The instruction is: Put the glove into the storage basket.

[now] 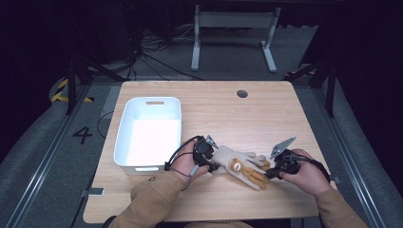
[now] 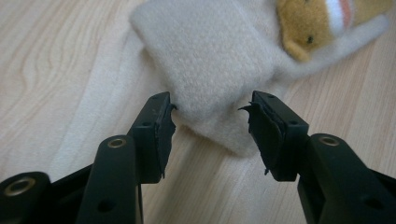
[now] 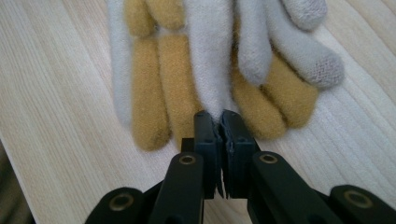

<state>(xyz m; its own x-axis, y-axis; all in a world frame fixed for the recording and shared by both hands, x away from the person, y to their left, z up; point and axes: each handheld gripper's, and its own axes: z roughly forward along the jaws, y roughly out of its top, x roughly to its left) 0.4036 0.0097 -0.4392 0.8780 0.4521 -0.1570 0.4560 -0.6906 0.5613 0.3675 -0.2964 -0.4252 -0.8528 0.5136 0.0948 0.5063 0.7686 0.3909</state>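
floor mark (image 1: 82, 135) "4" | left gripper (image 2: 212, 128) released at gloves (image 1: 242, 166) cuff | right gripper (image 3: 220, 128) grasping fingertip

White bin (image 1: 148, 133) on wooden table (image 1: 266, 114); perhaps cables (image 1: 152, 57) behind.

We see bare surface (image 1: 247, 114) open behind and to the right of the gloves (image 1: 244, 166). On the left, the white bin (image 1: 124, 124) blocks passage, standing just beside our left gripper (image 1: 212, 161); the gloves fill the gap between both grippers.
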